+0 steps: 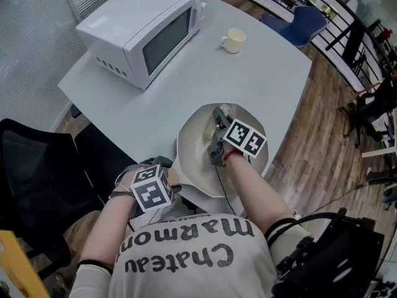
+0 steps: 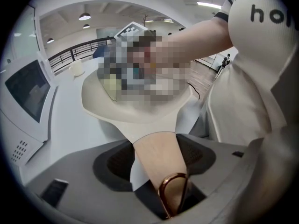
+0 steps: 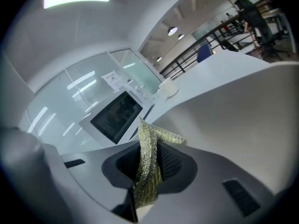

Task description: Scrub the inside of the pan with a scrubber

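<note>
Where the pan (image 1: 192, 157) sits, head view: at the near edge of the table (image 1: 248, 67), its handle pointing toward the person; microwave (image 1: 146, 30) far left, cup (image 1: 234, 40) at the far side.
Right gripper (image 1: 218, 118), head view: down inside the pan, with the scrubber (image 1: 224, 109) near the far wall.
Left gripper (image 1: 169, 180), head view: on the pan's handle, near left.
Shirt (image 1: 186, 253), head view: reads "Chateau Marmon", the end hidden.
Handle (image 2: 152, 155), left gripper view: tan, with a copper ring (image 2: 174, 192), clamped between the jaws.
Shirt, left gripper view: only "ho" shows.
Scrubber, right gripper view: yellow-green mesh strip pinched between the closed jaws, its tip bent toward the pan's pale inside.
Microwave label: too small to read.
Progress: scrubbing looks under way. No dirt or foam shows, so the cleaned share cannot be judged, and the near side probably remains.
</note>
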`<state>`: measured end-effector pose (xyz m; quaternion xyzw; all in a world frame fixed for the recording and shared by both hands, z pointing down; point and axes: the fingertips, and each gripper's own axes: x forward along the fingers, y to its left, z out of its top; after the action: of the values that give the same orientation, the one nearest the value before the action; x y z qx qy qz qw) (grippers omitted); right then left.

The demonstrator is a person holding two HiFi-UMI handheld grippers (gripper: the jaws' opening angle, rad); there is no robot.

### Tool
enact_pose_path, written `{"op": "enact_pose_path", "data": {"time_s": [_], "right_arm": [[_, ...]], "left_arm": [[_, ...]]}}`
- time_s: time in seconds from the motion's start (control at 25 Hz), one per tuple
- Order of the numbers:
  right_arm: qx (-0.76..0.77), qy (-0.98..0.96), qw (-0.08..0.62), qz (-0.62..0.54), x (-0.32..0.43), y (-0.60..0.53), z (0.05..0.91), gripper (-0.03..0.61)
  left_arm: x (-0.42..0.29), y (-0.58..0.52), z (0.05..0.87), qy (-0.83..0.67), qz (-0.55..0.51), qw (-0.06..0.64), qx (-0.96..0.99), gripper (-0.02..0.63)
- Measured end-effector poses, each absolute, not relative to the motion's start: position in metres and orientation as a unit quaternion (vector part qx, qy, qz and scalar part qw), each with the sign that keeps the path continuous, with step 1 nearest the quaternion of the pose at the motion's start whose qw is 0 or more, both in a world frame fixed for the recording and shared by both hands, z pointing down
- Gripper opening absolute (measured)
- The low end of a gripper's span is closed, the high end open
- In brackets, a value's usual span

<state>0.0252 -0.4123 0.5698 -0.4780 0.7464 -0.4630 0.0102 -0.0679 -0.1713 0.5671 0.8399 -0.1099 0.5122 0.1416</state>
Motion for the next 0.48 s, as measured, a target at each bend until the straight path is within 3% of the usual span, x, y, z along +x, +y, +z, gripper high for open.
{"op": "enact_pose_path", "data": {"time_s": [0.48], "right_arm": [[-0.513, 0.663, 0.056, -0.543, 0.081, -0.417, 0.577, 0.066]], "left_arm": [[-0.070, -0.172, 0.566, -0.119, 0.511, 0.150, 0.838, 0.291]]}}
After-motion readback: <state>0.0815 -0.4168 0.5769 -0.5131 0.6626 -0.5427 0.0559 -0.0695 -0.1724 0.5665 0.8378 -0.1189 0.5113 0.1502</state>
